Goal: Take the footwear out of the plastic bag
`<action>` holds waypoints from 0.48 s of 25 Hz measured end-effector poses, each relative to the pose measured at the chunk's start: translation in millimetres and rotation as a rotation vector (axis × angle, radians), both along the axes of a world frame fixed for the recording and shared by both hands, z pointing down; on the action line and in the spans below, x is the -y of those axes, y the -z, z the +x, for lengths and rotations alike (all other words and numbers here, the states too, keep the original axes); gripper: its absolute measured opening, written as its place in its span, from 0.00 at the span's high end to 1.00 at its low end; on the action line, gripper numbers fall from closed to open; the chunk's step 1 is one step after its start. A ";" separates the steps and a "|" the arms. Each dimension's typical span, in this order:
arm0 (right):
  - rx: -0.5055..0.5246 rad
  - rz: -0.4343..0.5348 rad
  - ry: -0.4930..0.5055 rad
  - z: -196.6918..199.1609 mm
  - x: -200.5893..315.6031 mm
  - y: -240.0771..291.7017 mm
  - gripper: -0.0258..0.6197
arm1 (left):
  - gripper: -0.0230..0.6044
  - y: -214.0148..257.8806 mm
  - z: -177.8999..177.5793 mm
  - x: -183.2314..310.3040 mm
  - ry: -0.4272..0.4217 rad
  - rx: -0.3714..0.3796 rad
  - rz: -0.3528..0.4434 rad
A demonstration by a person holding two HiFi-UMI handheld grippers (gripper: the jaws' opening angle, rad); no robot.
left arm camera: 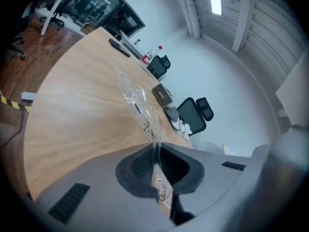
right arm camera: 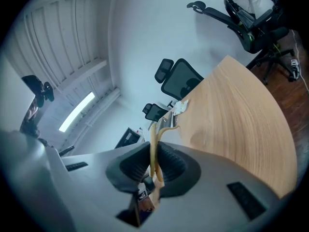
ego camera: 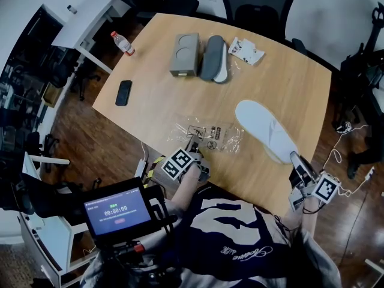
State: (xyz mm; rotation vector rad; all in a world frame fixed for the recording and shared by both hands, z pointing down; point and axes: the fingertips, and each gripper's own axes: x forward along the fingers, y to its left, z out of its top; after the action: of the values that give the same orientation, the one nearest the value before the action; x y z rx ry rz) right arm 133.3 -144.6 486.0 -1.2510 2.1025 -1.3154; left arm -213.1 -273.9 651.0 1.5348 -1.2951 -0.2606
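The flat white slipper (ego camera: 264, 128) lies on the light wooden counter (ego camera: 288, 83), outside the bag. Its long axis slants from the toe at 11 o'clock down to the heel at 5 o'clock. The heel end reaches the right tool (ego camera: 298, 162), which is closed narrow on the slipper's thin rim. In the right gripper view that pale rim (right arm camera: 153, 146) stands edge-on between the two dark pads, and both press on it.

Just beside the slipper, at its 9 o'clock, the crinkled clear plastic bag with black print (ego camera: 210, 134) lies flat and looks empty. The left tool (ego camera: 193, 147) is pinched fully together on the bag's near edge. In the left gripper view the film (left arm camera: 135, 93) runs out from between the pads and away across the wood toward 12 o'clock.

The right hand is plainly the nearer one to the slipper. I judge that any further pull would run along the slipper's length toward 5 o'clock, away from the bag, while the left tool holds the film down.

Further off, toward 12 o'clock, sit a grey box (ego camera: 185, 54) and a grey and a white slipper laid together (ego camera: 214, 57). A black phone (ego camera: 123, 92) lies at 10 o'clock.
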 end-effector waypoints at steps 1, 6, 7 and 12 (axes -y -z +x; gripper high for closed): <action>0.015 0.021 0.004 -4.4 4.3 8.3 0.89 | 0.95 -0.5 11.3 -1.0 -0.013 -0.027 -0.005; 0.229 0.088 0.046 -45.6 23.0 34.6 0.89 | 0.95 2.3 65.1 -11.8 -0.124 -0.084 -0.005; 0.279 0.071 0.053 -55.2 24.4 30.6 0.89 | 0.95 3.7 75.2 -13.9 -0.139 -0.104 -0.003; 0.303 -0.143 0.016 -78.6 14.0 -50.9 0.89 | 0.95 7.5 108.8 -16.8 -0.227 -0.200 0.015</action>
State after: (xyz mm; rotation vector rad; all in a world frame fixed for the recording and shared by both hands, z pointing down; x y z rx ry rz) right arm 54.7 -158.6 536.9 -1.0139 1.8388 -1.5761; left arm -104.2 -257.1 643.5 1.6097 -0.9560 -0.2708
